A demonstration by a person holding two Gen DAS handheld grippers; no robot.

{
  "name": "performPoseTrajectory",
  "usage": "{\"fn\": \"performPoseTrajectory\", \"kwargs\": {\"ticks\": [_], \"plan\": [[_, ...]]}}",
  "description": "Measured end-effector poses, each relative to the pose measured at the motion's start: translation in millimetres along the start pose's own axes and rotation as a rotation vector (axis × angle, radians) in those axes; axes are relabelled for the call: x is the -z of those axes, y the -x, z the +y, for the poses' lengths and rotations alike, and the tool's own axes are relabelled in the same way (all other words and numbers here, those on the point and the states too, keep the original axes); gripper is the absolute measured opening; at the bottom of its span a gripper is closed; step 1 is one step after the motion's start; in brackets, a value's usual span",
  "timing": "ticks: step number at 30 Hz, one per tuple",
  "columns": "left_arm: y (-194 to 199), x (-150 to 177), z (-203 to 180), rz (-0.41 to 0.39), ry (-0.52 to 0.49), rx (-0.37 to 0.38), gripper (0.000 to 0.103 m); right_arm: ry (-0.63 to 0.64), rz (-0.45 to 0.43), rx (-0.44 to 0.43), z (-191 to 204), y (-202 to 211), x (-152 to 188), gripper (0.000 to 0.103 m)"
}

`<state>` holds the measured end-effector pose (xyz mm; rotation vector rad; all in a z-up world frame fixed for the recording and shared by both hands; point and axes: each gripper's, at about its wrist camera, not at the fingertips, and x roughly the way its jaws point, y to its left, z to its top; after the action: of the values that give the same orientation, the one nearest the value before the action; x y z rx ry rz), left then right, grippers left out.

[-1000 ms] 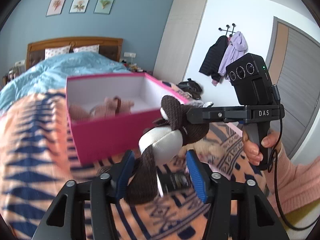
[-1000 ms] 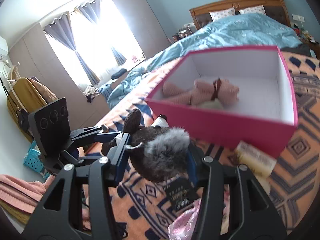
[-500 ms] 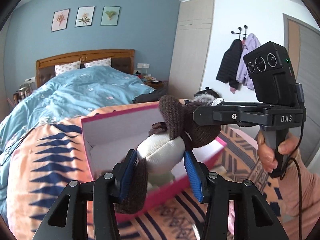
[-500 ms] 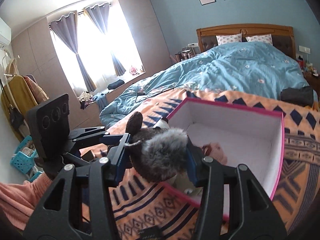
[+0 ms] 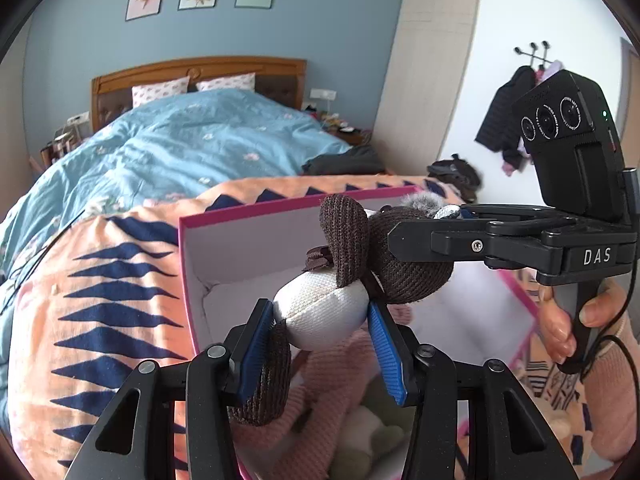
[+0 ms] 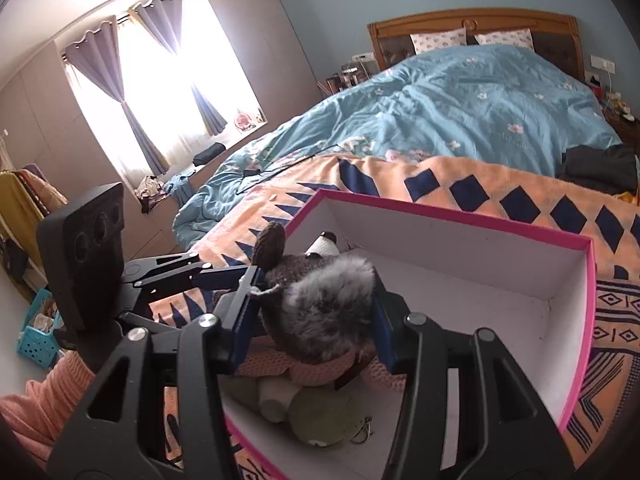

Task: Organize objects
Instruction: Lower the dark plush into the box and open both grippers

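Note:
A brown corduroy plush toy point(image 5: 400, 276) with a white muzzle and a grey fur tuft hangs over the open pink box point(image 5: 280, 208). My left gripper point(image 5: 320, 310) is shut on the toy's white muzzle, its blue pads pressed to both sides. My right gripper point(image 6: 314, 292) is shut on the toy's point(image 6: 328, 312) furry head. Seen from the left wrist, the right gripper point(image 5: 424, 224) comes in from the right, held by a hand in a pink sleeve. Inside the box point(image 6: 452, 216) lie a pink knit plush point(image 6: 272, 360) and a green plush point(image 6: 320, 416).
The box rests on an orange and navy patterned blanket point(image 6: 480, 184) at the foot of a bed with a blue duvet point(image 6: 480, 112). Dark clothing point(image 6: 600, 168) lies on the blanket's far right. Coats point(image 5: 504, 124) hang on the wall; a teal basket point(image 6: 38, 336) stands on the floor.
Both grippers carried the plush toy forward from in front of the box to above its open inside. The box has gone from ahead of the fingers to beneath them. Both grips held.

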<state>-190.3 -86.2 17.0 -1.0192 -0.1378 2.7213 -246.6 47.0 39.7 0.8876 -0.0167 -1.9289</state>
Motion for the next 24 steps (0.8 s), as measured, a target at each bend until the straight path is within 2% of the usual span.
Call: {"fn": "performPoseTrajectory", "kwargs": {"ticks": [5,10,14,16,18,20,24], "plan": [[-15.6,-1.9,0.7,0.049,-0.008,-0.059,0.050,-0.027,0.052,0.012,-11.7,-18.0,-3.1,0.055],[-17.5,-4.0,-0.7,0.056,-0.006,-0.098,0.050,-0.067,0.082,0.052,-22.9,-28.6,-2.4,0.056],[-13.4,-2.6,-0.6,0.045,0.002,-0.098,0.050,-0.072,0.106,0.113,-24.6,-31.8,-0.6,0.061],[-11.4,-1.4,0.6,0.042,0.011,-0.093,0.050,-0.083,0.105,0.111,-25.6,-30.3,0.2,0.061],[-8.8,-0.6,1.4,0.035,0.017,-0.087,0.052,-0.094,0.099,0.118,-27.4,-27.0,0.8,0.061],[-3.6,1.7,0.8,0.023,0.025,-0.082,0.061,-0.099,0.094,0.109,-26.9,-22.4,2.4,0.061],[16.6,5.2,-3.4,-0.035,0.037,-0.025,0.074,-0.099,0.076,0.091,-20.8,-7.4,8.7,0.061]]}}
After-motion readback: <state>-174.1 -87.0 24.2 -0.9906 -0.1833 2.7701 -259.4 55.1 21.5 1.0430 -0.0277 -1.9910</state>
